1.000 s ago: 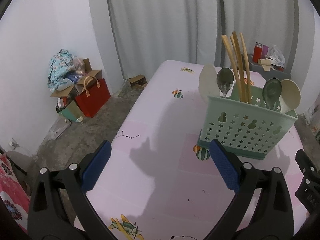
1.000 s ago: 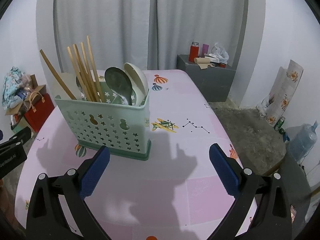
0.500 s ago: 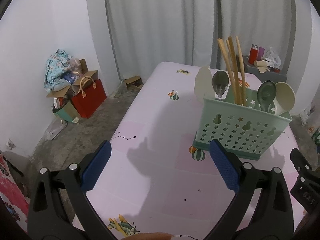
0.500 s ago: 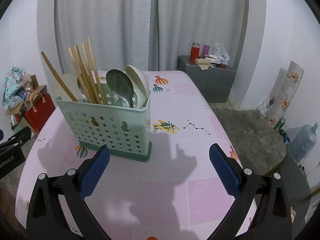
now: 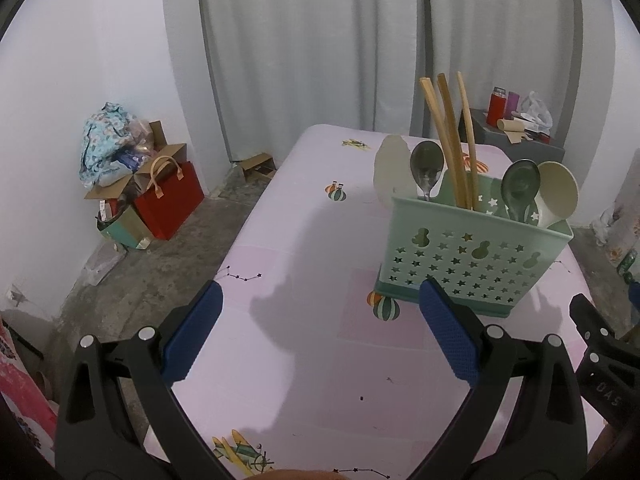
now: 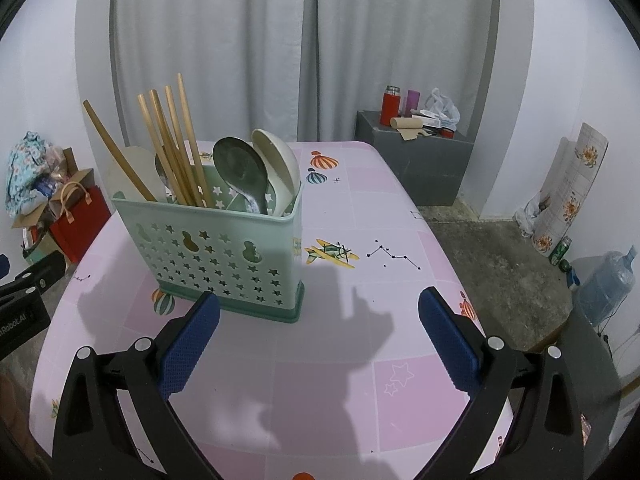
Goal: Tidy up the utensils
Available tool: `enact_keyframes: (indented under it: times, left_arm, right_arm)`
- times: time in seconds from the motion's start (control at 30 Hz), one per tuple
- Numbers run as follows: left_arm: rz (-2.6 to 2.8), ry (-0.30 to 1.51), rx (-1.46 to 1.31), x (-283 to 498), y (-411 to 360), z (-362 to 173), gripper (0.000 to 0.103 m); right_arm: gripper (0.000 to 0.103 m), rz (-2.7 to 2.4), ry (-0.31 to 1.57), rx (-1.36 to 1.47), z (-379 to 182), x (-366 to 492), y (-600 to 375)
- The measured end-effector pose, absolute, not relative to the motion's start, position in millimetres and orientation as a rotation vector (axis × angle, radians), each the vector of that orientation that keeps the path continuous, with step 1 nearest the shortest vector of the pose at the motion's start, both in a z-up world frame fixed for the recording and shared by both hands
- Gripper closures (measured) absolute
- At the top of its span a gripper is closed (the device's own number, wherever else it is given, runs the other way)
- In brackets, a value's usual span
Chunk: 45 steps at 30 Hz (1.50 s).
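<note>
Green star-perforated utensil caddy (image 6: 224, 248) left of centre on pink tablecloth (image 6: 360, 380), holding chopsticks (image 6: 172, 148), spoons (image 6: 240, 172); left gripper (image 5: 320, 336), right gripper (image 6: 320, 336) both spread wide, empty, above cloth.

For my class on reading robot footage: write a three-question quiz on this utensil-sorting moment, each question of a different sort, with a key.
1. True or false: the left gripper is shut on a spoon.
2. Where do the chopsticks stand? A) flat on the table B) upright in the green caddy C) in the right gripper
3. Fill in: the caddy's wall is pierced with ____-shaped and gourd-shaped holes.

Key: 1 false, both grippers are open and empty; 2 B; 3 star.
</note>
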<state>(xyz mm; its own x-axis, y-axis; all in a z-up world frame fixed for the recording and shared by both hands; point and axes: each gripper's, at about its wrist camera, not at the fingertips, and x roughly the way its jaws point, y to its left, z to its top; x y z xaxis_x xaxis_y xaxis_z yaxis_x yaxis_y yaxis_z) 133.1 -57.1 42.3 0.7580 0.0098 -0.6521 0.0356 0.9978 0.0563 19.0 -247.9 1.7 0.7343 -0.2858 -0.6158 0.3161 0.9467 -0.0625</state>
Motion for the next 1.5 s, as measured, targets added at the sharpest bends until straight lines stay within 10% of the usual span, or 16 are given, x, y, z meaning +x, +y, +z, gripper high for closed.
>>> enact_keyframes:
  times: [1.5]
  left_arm:
    - [-0.022,0.724,0.051,130.7,-60.5,40.5,0.008]
  right_arm:
    - [0.006,-0.322,0.672,0.043,2.3,22.1,-245.2]
